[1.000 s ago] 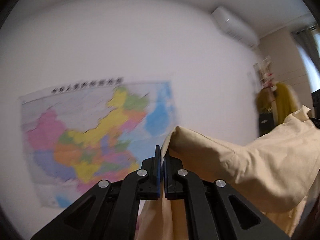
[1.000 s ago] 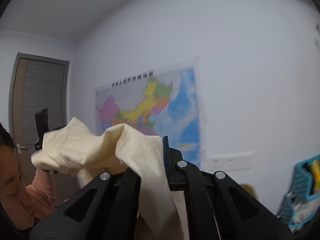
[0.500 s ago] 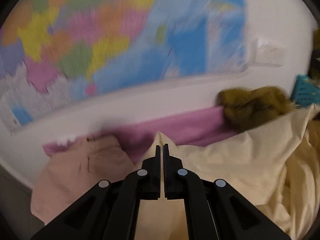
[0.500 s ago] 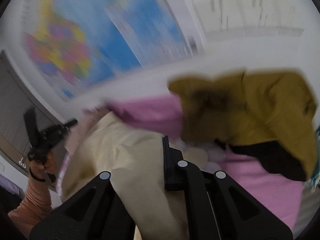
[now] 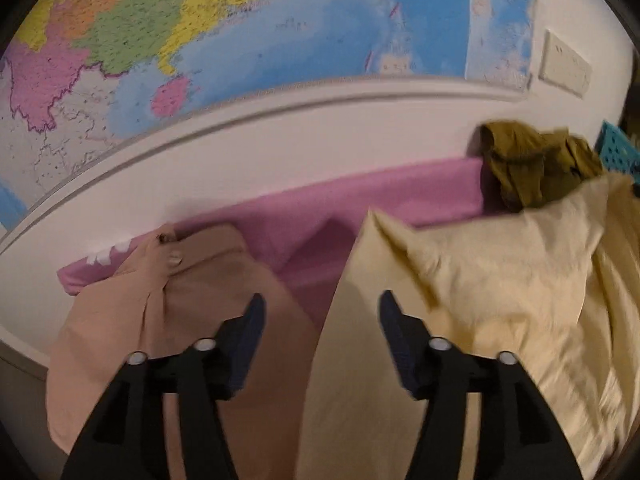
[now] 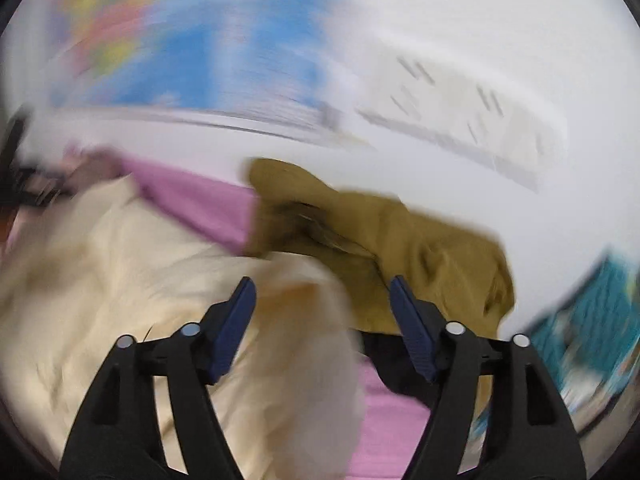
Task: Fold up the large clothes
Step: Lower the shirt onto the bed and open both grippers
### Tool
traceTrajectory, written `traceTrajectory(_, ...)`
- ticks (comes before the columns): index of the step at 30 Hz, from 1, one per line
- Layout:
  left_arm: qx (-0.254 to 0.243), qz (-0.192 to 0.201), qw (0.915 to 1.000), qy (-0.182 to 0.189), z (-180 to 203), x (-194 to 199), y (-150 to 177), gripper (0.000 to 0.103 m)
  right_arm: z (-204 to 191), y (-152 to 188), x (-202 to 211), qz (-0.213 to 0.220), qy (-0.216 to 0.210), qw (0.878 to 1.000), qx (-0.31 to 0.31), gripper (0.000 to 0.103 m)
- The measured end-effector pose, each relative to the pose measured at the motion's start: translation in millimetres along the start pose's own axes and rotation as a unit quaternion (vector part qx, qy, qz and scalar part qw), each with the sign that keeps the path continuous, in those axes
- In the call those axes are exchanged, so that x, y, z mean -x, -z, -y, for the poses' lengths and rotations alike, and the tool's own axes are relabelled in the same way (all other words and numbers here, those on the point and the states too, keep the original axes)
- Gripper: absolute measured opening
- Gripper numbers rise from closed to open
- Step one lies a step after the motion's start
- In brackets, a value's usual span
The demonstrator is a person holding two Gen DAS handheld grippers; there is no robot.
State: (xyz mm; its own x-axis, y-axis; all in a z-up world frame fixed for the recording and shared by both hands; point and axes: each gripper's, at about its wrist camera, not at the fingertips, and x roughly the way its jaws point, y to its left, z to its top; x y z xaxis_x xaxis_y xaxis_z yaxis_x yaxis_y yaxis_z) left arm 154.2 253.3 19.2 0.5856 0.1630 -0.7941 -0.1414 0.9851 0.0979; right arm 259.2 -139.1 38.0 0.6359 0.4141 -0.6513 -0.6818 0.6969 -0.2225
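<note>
A large cream garment (image 5: 480, 308) lies spread on a pink-covered surface (image 5: 360, 204). My left gripper (image 5: 320, 316) is open just above the garment's left corner, holding nothing. In the blurred right wrist view the same cream garment (image 6: 120, 280) fills the lower left, with a loose fold of it between the fingers. My right gripper (image 6: 322, 300) is open over its right edge.
A tan garment (image 5: 172, 304) lies to the left. An olive garment (image 5: 536, 164) sits bunched at the back right, also in the right wrist view (image 6: 380, 248). A teal basket (image 5: 618, 150) stands at far right. A map (image 5: 240, 32) hangs on the white wall behind.
Both grippers swung down from holding the cream garment up in the air to the pink surface, then opened and let it go. The garment now lies on the surface.
</note>
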Motion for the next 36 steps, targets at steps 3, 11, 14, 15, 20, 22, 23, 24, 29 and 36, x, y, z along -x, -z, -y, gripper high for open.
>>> traceTrajectory(3, -0.019, -0.011, 0.9996, 0.020, 1.6, 2.9, 13.0, 0.064, -62.0, 6.7, 5.2, 0.010, -0.029, 0.992, 0.126, 0.077)
traceTrajectory(11, -0.063, -0.046, 0.9963, 0.036, 18.4, -10.3, 36.6, 0.068, -143.8, 31.5, -100.3, -0.054, 0.036, 0.945, 0.320, 0.051)
traceTrajectory(14, -0.069, -0.055, 0.9956, 0.031, 18.3, -17.4, 39.0, 0.043, -124.0, 2.3, -114.6, -0.075, -0.044, 0.971, 0.222, 0.018)
traceTrajectory(15, -0.066, -0.056, 0.9959, 0.027, 15.8, -18.7, 38.2, 0.032, -109.7, -12.2, -113.7, -0.064, -0.068, 0.980, 0.174, 0.017)
traceTrajectory(20, -0.020, -0.024, 0.9994, 0.017, -5.2, -14.0, 20.2, 0.018, -29.5, -82.5, -128.8, -0.013, -0.130, 0.990, -0.058, 0.015)
traceTrajectory(22, -0.011, -0.015, 0.9998, 0.002, -8.6, -13.3, 13.6, 0.020, -14.6, -94.1, -157.1, -0.023, -0.124, 0.987, -0.101, 0.015)
traceTrajectory(23, -0.004, -0.016, 0.9999, 0.000, -10.7, -14.8, 10.3, 0.022, -13.8, -94.4, -167.0, -0.031, -0.119, 0.986, -0.112, 0.017)
traceTrajectory(24, 0.004, -0.017, 0.9998, 0.001, -12.3, -16.3, 7.9, 0.029, -13.4, -93.5, -180.3, -0.042, -0.113, 0.984, -0.128, 0.019)
traceTrajectory(29, 0.013, -0.025, 0.9994, -0.020, -11.4, -17.8, 8.4, 0.054, -12.6, -86.1, -189.4, -0.052, -0.101, 0.981, -0.155, 0.047)
traceTrajectory(36, 0.005, 0.004, 0.9998, 0.020, -13.7, 21.1, 29.5, 0.068, 8.9, -31.8, -42.6, 0.012, -0.119, 0.985, -0.125, 0.076)
